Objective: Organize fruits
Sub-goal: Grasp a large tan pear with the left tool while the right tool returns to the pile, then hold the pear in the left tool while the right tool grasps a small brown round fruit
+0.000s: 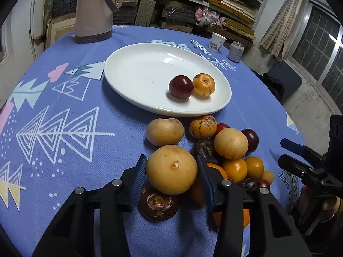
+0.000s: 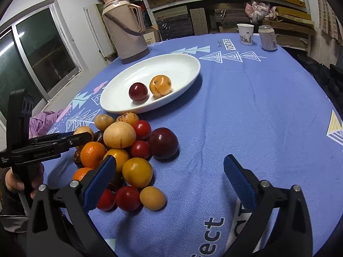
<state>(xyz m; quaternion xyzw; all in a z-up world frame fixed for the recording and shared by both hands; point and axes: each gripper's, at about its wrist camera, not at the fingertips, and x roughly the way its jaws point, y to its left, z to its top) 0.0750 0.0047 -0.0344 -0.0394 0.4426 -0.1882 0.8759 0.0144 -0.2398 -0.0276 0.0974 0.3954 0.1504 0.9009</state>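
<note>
Left gripper [image 1: 172, 171] clamped on a large tan fruit [image 1: 172, 169], pads pressing both its flanks, held just above the heap of mixed fruit [image 2: 126, 150] on the near cloth. Right gripper [image 2: 169, 177] spread wide, grasping nothing, hovering beside the heap. White oval plate [image 1: 137, 72] just beyond the heap, a dark red plum [image 1: 181, 86] and an orange fruit [image 1: 203, 85] touching each other at its near end. Judgement: carry the tan fruit clear of its neighbours, set it on the bare left part of the plate, and let go only once it sits (round, likely to roll). Surface: round table under a blue patterned cloth [image 2: 246, 111], slightly wrinkled. Far edge holds a beige thermos [image 2: 126, 27], paper cup [image 2: 245, 33], can [image 2: 268, 38]. Behind: cluttered shelving, windows.
</note>
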